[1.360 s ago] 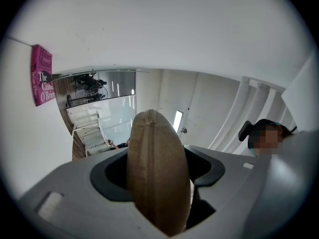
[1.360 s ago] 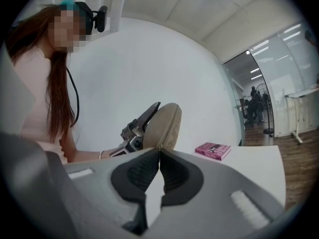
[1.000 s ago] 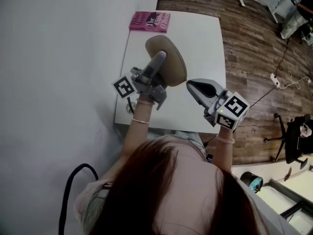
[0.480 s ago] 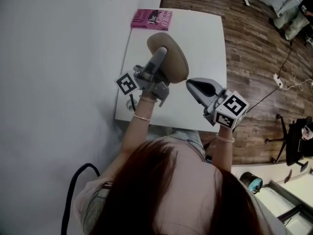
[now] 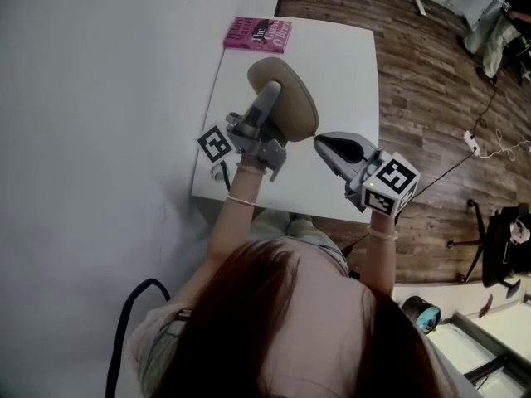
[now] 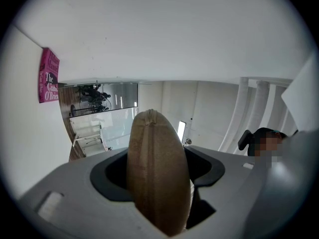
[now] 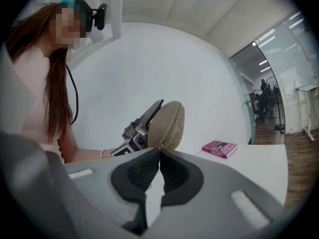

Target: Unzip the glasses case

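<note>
The tan oval glasses case (image 5: 290,102) is held up above the white table (image 5: 348,65), edge-on in the left gripper view, where its zip seam (image 6: 149,133) runs down the middle. My left gripper (image 5: 270,99) is shut on the case (image 6: 157,173), one jaw on each flat side. My right gripper (image 5: 319,142) is at the case's near right edge. In the right gripper view its jaws (image 7: 159,150) are closed together just under the case (image 7: 168,119), pinching a tiny pale tab that looks like the zip pull.
A pink book (image 5: 258,34) lies at the table's far left corner, also seen in the right gripper view (image 7: 220,148). A white wall runs along the left. Wooden floor (image 5: 431,98) with cables lies to the right.
Both grippers keep the same pose on the case; only the head view has shifted slightly.
</note>
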`<state>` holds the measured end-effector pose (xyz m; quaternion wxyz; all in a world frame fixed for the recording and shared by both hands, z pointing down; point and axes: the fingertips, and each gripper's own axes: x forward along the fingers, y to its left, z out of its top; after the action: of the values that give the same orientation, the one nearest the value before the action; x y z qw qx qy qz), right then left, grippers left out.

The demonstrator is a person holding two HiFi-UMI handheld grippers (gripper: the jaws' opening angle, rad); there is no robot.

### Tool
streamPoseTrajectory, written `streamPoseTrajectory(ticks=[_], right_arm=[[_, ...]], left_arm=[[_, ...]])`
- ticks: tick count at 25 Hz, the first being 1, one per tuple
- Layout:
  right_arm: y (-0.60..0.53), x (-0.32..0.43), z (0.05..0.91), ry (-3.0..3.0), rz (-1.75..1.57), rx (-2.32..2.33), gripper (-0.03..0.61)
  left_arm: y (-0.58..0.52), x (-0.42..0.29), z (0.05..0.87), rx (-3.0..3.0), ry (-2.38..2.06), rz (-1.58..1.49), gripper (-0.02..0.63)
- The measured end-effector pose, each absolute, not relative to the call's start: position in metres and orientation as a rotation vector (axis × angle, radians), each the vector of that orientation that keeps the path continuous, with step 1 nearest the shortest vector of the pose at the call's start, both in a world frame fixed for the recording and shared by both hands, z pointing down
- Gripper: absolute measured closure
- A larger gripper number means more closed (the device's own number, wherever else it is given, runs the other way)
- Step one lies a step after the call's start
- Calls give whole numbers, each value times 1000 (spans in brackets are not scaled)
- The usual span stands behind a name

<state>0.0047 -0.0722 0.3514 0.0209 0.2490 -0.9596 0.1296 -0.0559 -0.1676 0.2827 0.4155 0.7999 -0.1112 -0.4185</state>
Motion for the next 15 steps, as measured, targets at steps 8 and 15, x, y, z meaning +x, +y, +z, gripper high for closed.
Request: streamPoseTrajectory(ticks=[8,15], right_arm=[[-77,4,366,-2959,425,749,572],[-78,-1,382,-2957,452,735,572]], left_arm=[[-172,-60,300,1990,-299,-1080,299],[-175,-60,311,1985,-298,-1085,299]])
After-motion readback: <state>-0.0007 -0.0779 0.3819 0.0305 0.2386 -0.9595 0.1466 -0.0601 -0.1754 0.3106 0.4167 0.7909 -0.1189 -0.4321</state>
